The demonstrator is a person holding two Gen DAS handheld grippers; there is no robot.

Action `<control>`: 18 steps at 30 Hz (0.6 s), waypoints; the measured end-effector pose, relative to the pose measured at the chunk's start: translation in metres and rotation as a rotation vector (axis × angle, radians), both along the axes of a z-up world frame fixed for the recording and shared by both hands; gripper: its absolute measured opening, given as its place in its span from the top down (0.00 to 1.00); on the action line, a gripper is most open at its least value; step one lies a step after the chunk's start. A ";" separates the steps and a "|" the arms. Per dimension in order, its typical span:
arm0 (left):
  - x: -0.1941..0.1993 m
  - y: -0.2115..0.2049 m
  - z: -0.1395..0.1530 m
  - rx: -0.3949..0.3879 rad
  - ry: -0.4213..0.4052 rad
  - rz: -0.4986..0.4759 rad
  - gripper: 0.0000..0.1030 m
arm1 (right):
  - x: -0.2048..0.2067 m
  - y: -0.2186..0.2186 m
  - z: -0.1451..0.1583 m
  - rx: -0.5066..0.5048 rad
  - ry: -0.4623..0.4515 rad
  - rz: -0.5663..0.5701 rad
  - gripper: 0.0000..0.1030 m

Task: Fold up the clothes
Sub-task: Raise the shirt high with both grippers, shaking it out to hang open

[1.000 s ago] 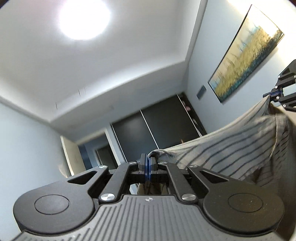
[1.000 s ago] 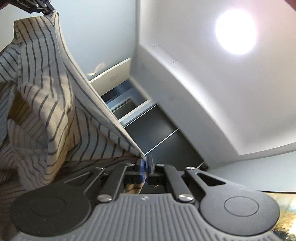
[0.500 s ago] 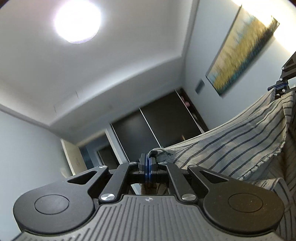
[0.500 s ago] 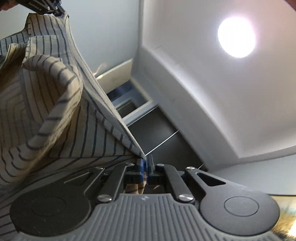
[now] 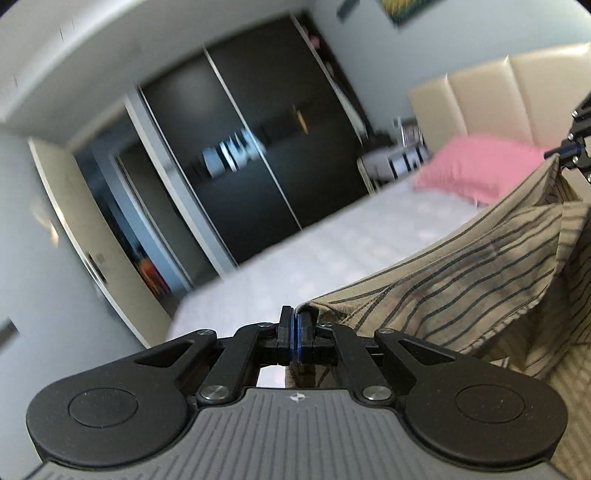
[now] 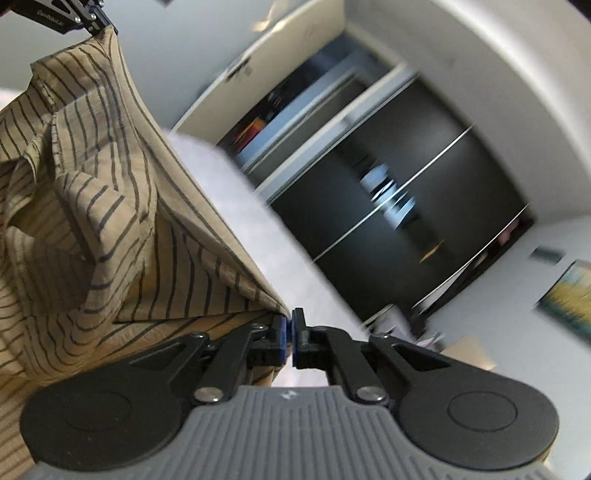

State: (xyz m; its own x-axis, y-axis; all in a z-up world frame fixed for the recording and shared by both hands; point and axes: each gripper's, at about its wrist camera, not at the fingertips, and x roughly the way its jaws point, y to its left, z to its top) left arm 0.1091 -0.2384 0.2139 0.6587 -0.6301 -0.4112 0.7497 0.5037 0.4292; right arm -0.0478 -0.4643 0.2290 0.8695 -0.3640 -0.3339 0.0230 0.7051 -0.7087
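A beige shirt with dark stripes [image 5: 461, 280] hangs stretched between my two grippers above a white bed [image 5: 332, 254]. My left gripper [image 5: 296, 334] is shut on one corner of the shirt, the cloth running off to the right. At the right edge of that view my right gripper [image 5: 559, 151] pinches the other corner. In the right wrist view my right gripper [image 6: 289, 332] is shut on the shirt [image 6: 92, 221], which drapes away to the left. The left gripper [image 6: 99, 27] holds the far corner at the top left.
A pink pillow [image 5: 480, 170] lies at the head of the bed in front of a cream padded headboard [image 5: 498, 99]. Dark sliding wardrobe doors [image 5: 240, 155] stand beyond the bed, an open doorway [image 5: 140, 236] to their left. A painting [image 6: 569, 295] hangs on the wall.
Both grippers have swung down from facing the ceiling to facing the bed and wardrobe, keeping hold of the shirt. The ceiling lamp has left both views; the bed and pillow have come in.
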 end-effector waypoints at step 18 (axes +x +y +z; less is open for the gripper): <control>0.178 -0.108 -0.260 0.225 0.352 0.048 1.00 | 0.220 -0.099 -0.264 0.251 0.361 -0.123 0.98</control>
